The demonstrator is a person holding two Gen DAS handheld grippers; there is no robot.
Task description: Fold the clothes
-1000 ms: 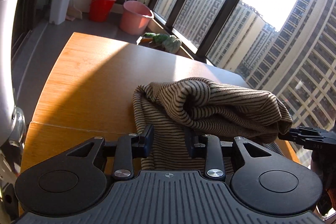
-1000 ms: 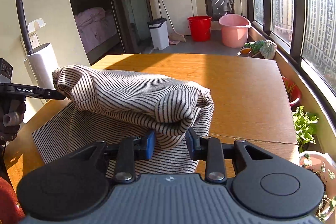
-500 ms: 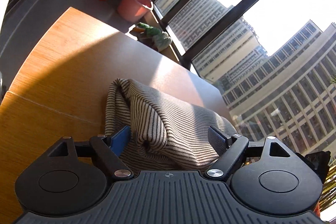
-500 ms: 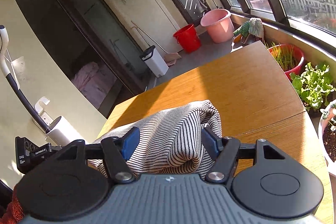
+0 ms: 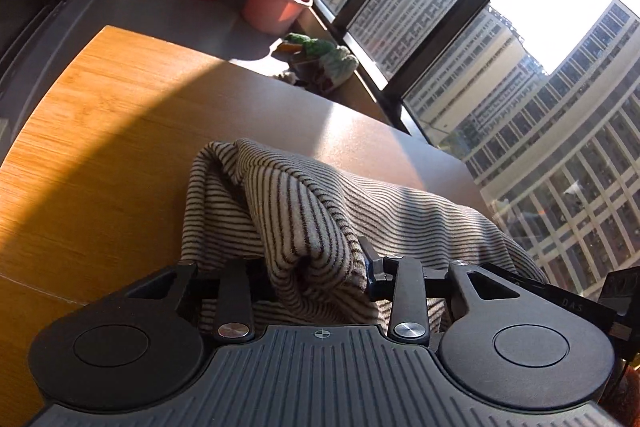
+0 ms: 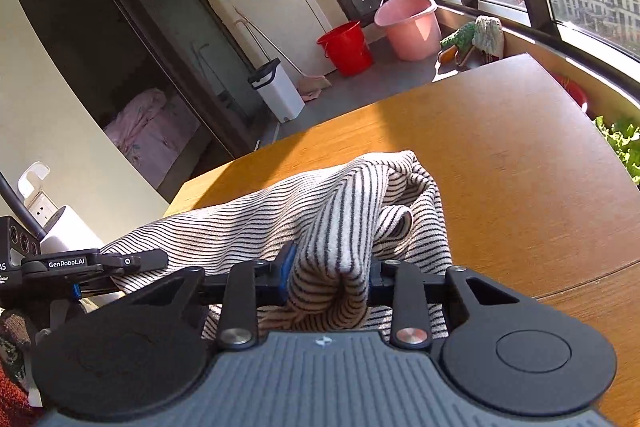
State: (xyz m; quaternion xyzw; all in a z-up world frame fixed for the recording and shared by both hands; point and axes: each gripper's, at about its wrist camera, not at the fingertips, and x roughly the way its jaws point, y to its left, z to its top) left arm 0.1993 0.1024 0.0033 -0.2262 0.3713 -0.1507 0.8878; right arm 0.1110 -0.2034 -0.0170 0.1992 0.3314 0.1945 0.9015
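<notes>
Striped garment (image 5: 328,211) lies bunched on the wooden table (image 5: 104,131), at the edge nearest you. Your left tool (image 5: 320,267) has just closed and is clamped on a thick fold at the garment's left end; its left pad is buried under cloth, so contact there is likely, not certain. Your right tool (image 6: 330,273) has just closed too, both pads pinching a fold at the garment's right end. Beyond the garment, off the table's far end, stand a pink bucket (image 6: 408,27) and red bucket (image 6: 348,47).

sweater (image 6: 320,211): lay on the table (image 6: 500,163), at its near edge
buckets (image 6: 406,27): stood side by side on the floor behind the table
bin (image 6: 278,91): left of buckets
</notes>
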